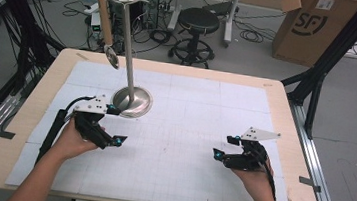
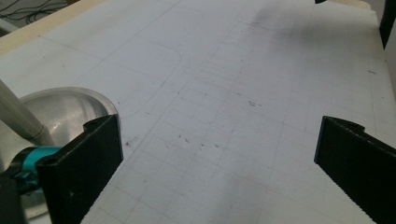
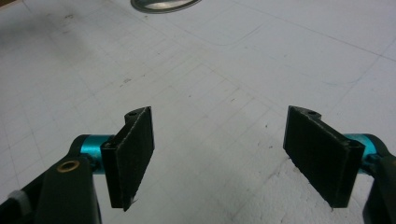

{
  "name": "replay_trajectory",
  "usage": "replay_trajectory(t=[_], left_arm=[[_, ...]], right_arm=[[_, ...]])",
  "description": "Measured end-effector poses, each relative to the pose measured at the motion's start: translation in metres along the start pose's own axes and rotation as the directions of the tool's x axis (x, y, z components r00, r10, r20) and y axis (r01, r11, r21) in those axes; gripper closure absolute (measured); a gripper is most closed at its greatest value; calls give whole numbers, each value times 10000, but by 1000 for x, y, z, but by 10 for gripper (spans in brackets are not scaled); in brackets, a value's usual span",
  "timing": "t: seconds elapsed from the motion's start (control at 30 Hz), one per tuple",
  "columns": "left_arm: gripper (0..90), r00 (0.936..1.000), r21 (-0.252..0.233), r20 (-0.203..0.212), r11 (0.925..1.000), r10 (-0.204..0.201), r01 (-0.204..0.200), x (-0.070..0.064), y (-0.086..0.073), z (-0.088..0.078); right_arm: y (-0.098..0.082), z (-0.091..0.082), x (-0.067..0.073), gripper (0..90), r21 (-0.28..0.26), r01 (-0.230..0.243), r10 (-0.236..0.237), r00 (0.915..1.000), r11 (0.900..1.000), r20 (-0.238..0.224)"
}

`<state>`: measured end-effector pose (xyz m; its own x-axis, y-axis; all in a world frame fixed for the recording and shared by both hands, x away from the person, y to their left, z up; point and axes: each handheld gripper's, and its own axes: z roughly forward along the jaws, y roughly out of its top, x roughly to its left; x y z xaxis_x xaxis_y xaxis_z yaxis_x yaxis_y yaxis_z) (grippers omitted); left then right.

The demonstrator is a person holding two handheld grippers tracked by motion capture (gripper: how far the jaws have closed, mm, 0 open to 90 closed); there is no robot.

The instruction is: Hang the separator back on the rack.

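Both claws rest low over the white mat (image 1: 181,146) with their jaws wide apart and nothing between them. In the high view the left gripper (image 1: 113,125) sits near the left side of the mat, and the right gripper (image 1: 223,146) sits near the right side. They are well apart, with a big bare stretch of mat between them.

Just beside the left gripper stands a shiny metal stand (image 1: 130,50). Its round base (image 1: 133,102) rests flat on the mat, and a thin pole goes straight up to a small dish at the top. A spoon (image 1: 107,30) with a wooden handle hangs from that dish, bowl end down, out to the left of the pole. In the left gripper view the base (image 2: 65,109) shows right behind the left jaw, very close. In the right gripper view the base (image 3: 163,4) is far off at the top edge.

The mat covers most of the wooden table (image 1: 285,122). A strip of bare wood shows along each side. The right gripper is close to the mat's right edge, and the left gripper has more mat left of it.
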<state>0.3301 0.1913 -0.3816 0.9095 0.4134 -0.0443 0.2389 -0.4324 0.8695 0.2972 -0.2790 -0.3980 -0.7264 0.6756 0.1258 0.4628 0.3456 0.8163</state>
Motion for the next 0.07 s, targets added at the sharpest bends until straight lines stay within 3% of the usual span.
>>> replay_trajectory(t=[0.07], left_arm=[[17,10000,-1,-7,10000,-18,18,1,0,0]], right_arm=[[0,0,0,235,-29,25,-25,10000,10000,8]])
